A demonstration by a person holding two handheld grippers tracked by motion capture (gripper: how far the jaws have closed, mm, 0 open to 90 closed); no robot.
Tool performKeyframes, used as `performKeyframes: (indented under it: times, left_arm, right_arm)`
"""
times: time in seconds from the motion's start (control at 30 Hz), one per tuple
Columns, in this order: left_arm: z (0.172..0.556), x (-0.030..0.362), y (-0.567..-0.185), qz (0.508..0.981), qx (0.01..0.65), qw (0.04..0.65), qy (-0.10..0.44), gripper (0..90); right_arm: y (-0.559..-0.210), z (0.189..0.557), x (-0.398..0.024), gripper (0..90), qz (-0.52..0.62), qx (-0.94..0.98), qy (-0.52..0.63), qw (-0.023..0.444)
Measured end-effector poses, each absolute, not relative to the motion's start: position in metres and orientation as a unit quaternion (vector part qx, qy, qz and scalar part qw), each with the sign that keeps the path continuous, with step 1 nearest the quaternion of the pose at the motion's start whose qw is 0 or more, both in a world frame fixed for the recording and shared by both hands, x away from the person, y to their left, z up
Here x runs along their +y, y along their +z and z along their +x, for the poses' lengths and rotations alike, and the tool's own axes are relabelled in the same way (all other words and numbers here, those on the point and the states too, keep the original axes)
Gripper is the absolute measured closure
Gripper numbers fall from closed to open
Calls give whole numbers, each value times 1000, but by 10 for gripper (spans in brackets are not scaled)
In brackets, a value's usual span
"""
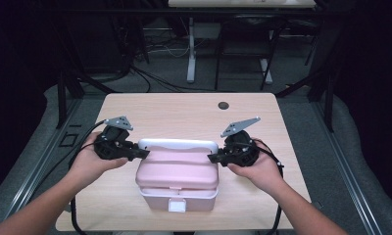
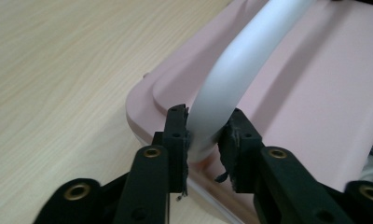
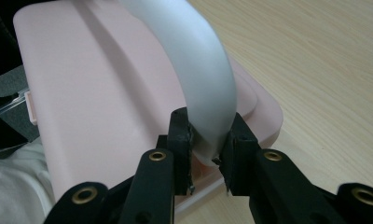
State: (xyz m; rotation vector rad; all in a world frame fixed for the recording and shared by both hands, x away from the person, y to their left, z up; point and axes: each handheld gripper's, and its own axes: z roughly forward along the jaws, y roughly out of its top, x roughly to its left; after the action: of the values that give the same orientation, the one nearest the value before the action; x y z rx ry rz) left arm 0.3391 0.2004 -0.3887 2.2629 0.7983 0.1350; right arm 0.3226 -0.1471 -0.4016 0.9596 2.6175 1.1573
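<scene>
Nearest the high camera, two bare forearms come in from the bottom edge, one at each side, each hand carrying a black two-jaw gripper.

At the left of the high view, the left gripper [image 1: 144, 153] lies level and points inward at the left end of the white curved plastic handle [image 1: 178, 144]. In the left gripper view its two black jaws stand on either side of that handle's lower end [image 2: 208, 130], and the pads [image 2: 182, 135] touch the white plastic on both sides, so the claw is clamped on the handle. A grey three-cornered plate tops this gripper, and a black cable trails from it toward the table's near edge.

In the middle sits the pale pink rectangular plastic box with a ridged lid [image 1: 177, 172], resting on the light wooden table [image 1: 184, 110] near its front edge. A small white latch [image 1: 177, 205] shows on the box's near face. The handle arches over the lid's far side.

At the right, the right gripper [image 1: 211, 157] mirrors the other, pointing inward at the handle's right end. In the right gripper view its jaws close on the handle's end [image 3: 211, 126], pads pressed against it.

A small dark round hole [image 1: 223, 105] lies in the tabletop beyond the box.
</scene>
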Motion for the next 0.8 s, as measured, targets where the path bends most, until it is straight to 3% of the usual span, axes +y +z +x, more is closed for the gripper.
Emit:
performKeyframes:
  times: [0.27, 0.6, 0.8]
  left_arm:
    - [322, 230, -383, 869, 319, 372, 63, 675]
    - [295, 248, -402, 878, 312, 359, 51, 857]
    - [292, 238, -413, 886, 301, 352, 28, 898]
  right_arm:
    - [-402, 323, -147, 758, 325, 863, 383, 54]
    - [-394, 329, -148, 755, 337, 857, 387, 50]
    - [-393, 330, -147, 754, 339, 858, 382, 51]
